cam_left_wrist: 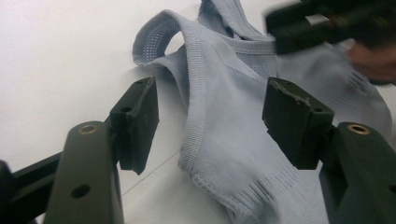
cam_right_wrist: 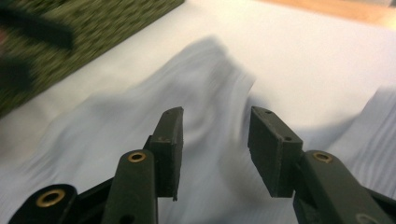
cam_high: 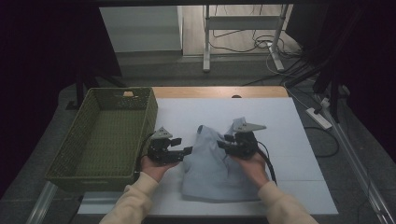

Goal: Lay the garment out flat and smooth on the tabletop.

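A pale blue knitted garment (cam_high: 212, 163) is lying crumpled on the white desk (cam_high: 289, 140), between the two hand-held grippers. Its long axis is running from the person's side away toward the far edge, with the strap end at the far side.

The left hand-held gripper (cam_high: 186, 150) is sitting just beside the garment's left edge, pointing rightward at it. In the left gripper view, the left hand-held gripper (cam_left_wrist: 210, 121) is standing with its jaws spread wide and nothing between the pads, and the ribbed edge of the garment (cam_left_wrist: 224, 140) is lying straight ahead of the gap, the looped strap beyond it.

The right hand-held gripper (cam_high: 223, 143) is hovering over the garment's upper right part, pointing leftward. In the right gripper view, the right hand-held gripper (cam_right_wrist: 215, 135) is also gaping, empty, with a raised fold of the garment (cam_right_wrist: 210, 84) just beyond its tips.

Both are about equally near the cloth; the right one is already lying over it, the left at its border. A green woven basket (cam_high: 107, 135) is standing to the left of the left hand-held gripper, so the garment probably needs gripping at both sides.
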`<state>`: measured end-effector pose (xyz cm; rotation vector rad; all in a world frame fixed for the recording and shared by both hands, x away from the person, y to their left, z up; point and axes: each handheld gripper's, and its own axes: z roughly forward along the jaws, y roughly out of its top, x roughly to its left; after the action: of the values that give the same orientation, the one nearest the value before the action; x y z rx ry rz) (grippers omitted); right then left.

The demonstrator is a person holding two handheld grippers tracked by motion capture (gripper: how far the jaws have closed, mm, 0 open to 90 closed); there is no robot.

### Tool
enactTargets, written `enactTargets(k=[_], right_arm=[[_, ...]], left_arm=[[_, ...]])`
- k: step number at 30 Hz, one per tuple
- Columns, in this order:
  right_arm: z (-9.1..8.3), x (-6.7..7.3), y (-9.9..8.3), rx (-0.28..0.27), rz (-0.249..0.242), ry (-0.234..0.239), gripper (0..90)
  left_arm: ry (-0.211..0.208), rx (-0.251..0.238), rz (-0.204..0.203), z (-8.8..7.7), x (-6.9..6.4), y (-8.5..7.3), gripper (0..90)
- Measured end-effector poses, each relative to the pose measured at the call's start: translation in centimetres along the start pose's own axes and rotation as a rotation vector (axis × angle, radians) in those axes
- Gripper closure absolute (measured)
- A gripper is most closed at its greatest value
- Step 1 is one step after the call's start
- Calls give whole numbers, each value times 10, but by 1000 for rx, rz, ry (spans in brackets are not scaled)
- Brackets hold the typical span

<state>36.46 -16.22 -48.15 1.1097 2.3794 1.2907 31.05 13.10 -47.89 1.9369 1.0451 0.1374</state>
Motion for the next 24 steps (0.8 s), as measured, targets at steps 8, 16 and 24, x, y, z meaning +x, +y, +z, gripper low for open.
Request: enactTargets(k=[8, 16, 24], right_arm=[[54, -25, 39, 26, 60, -32, 554], [95, -47, 42, 93, 99, -27, 539], [108, -39, 27, 206, 48, 34, 492]], left_arm=[[-1, 1, 5, 0, 1, 0, 362], [-1, 2, 4, 0, 2, 0, 362], [-1, 9, 7, 0, 2, -1, 359]])
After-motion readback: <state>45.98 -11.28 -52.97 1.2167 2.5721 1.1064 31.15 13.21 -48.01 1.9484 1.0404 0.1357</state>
